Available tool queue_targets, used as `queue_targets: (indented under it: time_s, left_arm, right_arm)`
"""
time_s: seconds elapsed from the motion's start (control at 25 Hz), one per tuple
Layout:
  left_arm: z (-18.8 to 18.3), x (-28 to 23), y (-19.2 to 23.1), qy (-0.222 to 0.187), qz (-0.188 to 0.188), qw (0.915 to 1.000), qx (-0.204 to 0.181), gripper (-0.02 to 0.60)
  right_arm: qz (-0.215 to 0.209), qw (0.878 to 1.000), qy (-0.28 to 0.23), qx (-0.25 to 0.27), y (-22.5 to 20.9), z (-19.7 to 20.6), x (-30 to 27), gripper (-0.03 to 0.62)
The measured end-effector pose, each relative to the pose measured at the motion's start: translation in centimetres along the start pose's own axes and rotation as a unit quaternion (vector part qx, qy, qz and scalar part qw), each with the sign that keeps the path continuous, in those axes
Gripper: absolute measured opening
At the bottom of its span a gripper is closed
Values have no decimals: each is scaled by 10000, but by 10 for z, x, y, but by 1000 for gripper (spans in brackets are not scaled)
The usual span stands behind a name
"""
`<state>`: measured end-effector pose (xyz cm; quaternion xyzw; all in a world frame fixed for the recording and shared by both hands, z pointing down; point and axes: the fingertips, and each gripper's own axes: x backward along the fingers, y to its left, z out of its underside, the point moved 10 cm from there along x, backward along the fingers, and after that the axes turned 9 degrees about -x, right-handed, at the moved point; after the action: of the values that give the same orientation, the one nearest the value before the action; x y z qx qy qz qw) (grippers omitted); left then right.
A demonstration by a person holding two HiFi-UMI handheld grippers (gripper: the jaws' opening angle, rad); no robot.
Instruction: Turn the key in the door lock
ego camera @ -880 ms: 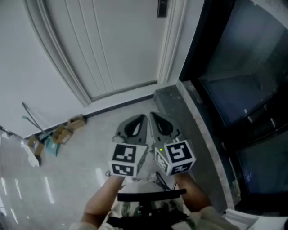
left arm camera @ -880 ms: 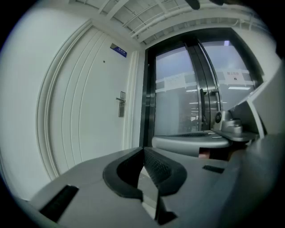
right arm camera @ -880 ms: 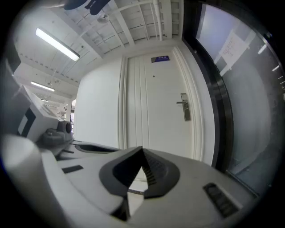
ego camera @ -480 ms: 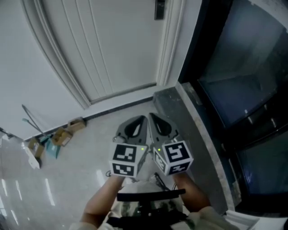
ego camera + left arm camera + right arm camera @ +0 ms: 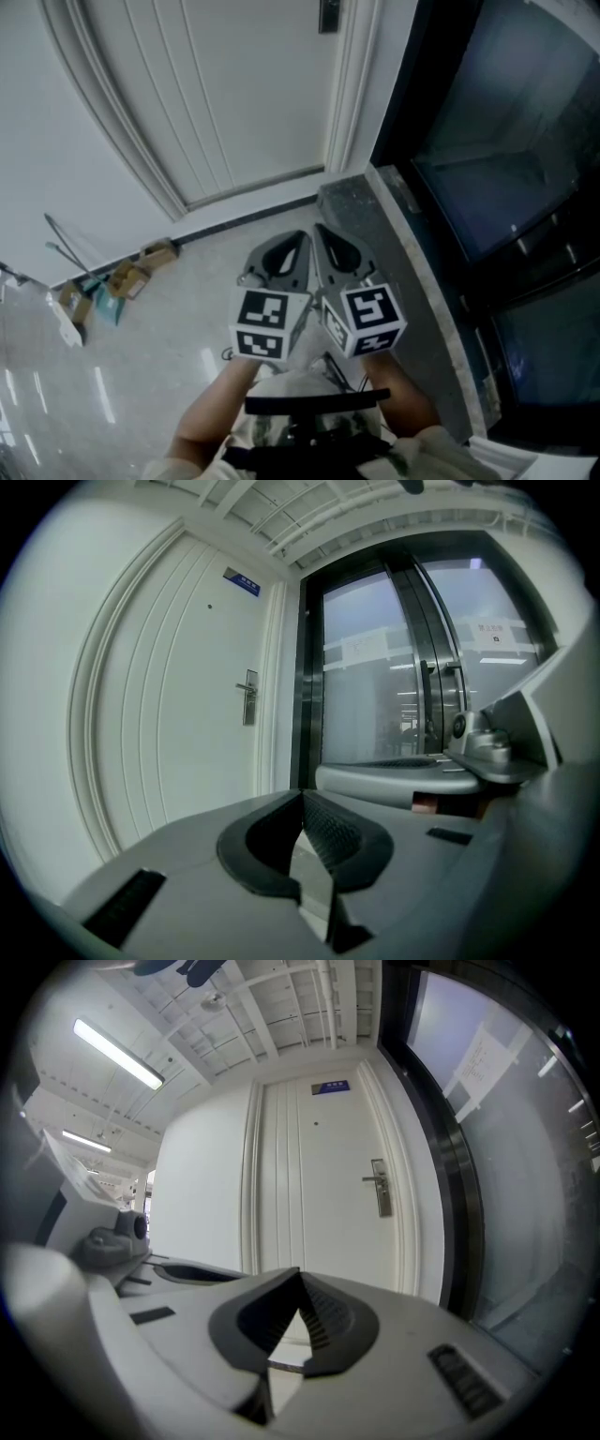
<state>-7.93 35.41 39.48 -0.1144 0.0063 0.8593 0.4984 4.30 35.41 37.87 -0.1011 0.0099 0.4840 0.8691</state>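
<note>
- white panelled door [image 5: 234, 94]: closed, straight ahead of both claws; all places below are given off it.
- dark glass partition [image 5: 506, 141]: right of the door, past the frame. Not part of the job.
- left gripper [image 5: 302, 803]: grey two-jaw claw, jaws together, nothing between them. Held near level, aimed at the door, well short of it; reads as an approach carry.
- right gripper [image 5: 300, 1283]: same, jaws closed and empty, just beside the left gripper. Likely the one to work the lock, as it sits nearer that side.
- metal lever handle with lock plate [image 5: 380, 1188]: at the door's right edge, mid-height. The key is too small to make out; probably below the lever.
</note>
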Motion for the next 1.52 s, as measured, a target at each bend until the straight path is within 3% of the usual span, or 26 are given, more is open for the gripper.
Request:
queue_targets:
  time_s: [1.0, 1.52]
  left_arm:
    - [-27, -61, -58, 27, 109, 9998, -171, 17]
    - [-22, -128, -28, 20, 358, 9993, -95, 17]
  right_arm:
    - [135, 9996, -251, -70, -80, -19, 25, 8]
    - [420, 9989, -178, -88, -117, -21, -29, 8]
